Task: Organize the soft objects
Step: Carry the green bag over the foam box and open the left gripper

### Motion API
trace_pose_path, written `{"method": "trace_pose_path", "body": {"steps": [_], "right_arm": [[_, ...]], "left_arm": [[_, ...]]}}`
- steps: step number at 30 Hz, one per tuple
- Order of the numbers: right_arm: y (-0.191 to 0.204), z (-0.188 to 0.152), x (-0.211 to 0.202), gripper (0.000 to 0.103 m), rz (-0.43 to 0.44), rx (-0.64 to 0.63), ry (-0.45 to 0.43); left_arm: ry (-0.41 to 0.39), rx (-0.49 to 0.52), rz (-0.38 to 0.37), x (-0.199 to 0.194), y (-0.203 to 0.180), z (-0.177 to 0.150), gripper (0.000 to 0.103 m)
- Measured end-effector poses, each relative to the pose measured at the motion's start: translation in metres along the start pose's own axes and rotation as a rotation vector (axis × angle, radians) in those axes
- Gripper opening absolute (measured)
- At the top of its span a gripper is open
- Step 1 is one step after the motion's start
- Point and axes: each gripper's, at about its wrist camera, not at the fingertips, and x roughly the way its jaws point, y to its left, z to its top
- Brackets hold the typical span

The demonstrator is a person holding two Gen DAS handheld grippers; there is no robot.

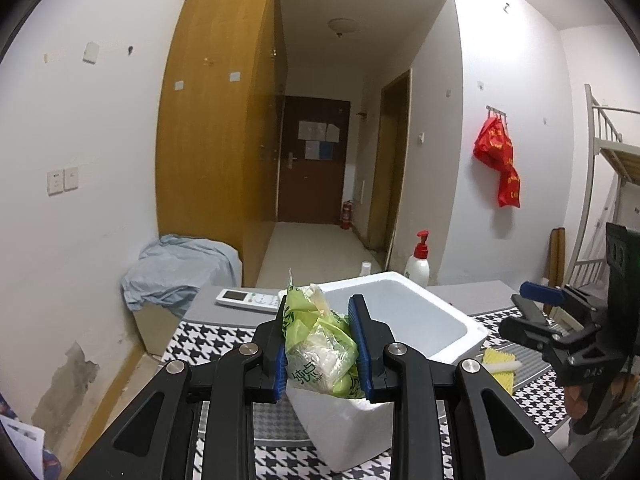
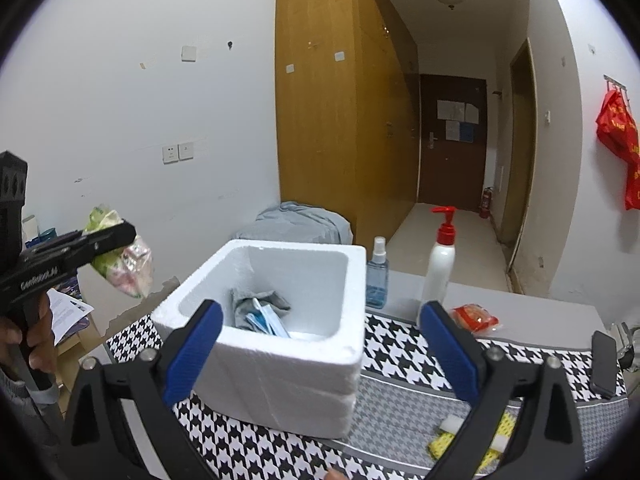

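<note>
Green tissue packet (image 1: 320, 344) clamped in left gripper (image 1: 322, 350), held above the near left corner of the foam box (image 2: 276, 308). Right gripper (image 2: 320, 352) fingers wide apart, empty. Box contents crumpled, hard to identify. Yellow sponge (image 2: 496, 436) partly hidden at the table's near edge.

White letters "DAS" stand on the right claw's (image 1: 538, 302) black body; other print is unreadable.
</note>
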Motion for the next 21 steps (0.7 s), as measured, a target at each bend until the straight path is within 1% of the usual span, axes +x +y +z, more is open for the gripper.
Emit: {"method": "trace_pose_path", "body": {"steps": [10,21], "right_arm": [[-0.005,-0.012,-0.018,0.102,-0.032,0.019,-0.007],[-0.014,-0.029,-0.041,0.102,-0.11,0.059,-0.003]], "left_arm": [[0.013,0.017,-0.053,0.019,-0.011,0.011,0.028],[0.036,0.027,-0.118,0.041,-0.026,0.015,0.028]]}}
